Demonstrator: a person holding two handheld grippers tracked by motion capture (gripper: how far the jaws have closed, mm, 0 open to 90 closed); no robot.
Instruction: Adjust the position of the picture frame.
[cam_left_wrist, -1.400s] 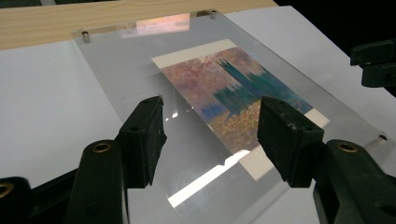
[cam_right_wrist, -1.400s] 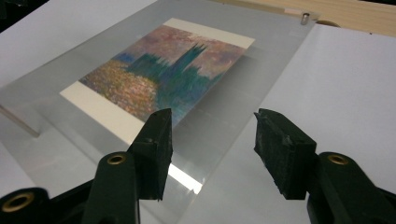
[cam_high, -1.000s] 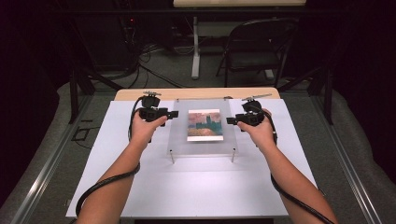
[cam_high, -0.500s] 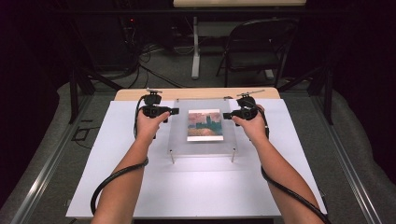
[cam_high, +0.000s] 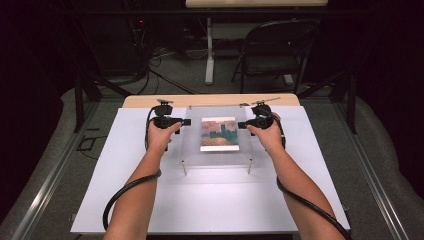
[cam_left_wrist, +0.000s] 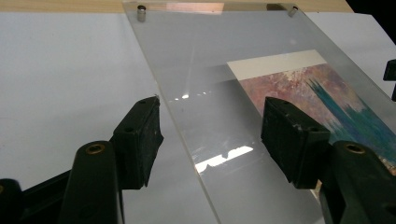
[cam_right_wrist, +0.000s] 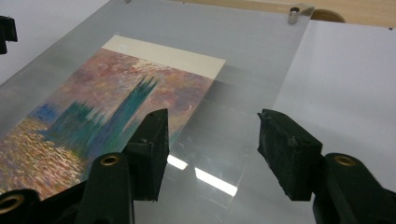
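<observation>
A clear acrylic plate (cam_high: 220, 159) stands on short metal standoffs (cam_high: 184, 167) over a painted print (cam_high: 219, 133) of blue towers against a pink sky. My left gripper (cam_high: 186, 122) is at the plate's left edge and my right gripper (cam_high: 241, 124) at its right edge, tips pointing inward. In the left gripper view the open left gripper (cam_left_wrist: 212, 107) straddles the edge of the plate (cam_left_wrist: 205, 56), with the print (cam_left_wrist: 317, 88) beyond. The right gripper (cam_right_wrist: 213, 119) hangs open over the plate (cam_right_wrist: 261, 46) beside the print (cam_right_wrist: 107, 98). Both pairs of jaws have just been opening, pressing on nothing.
The plate rests on a white tabletop (cam_high: 125, 200) with a wooden strip (cam_high: 145, 100) along its far edge. A folding chair (cam_high: 272, 50) and floor cables lie behind the table. Each gripper's black cable (cam_high: 120, 195) trails back along the forearm.
Both hands have slid forward and sunk toward the plate's side edges. The grippers now sit closer to the print than before.
</observation>
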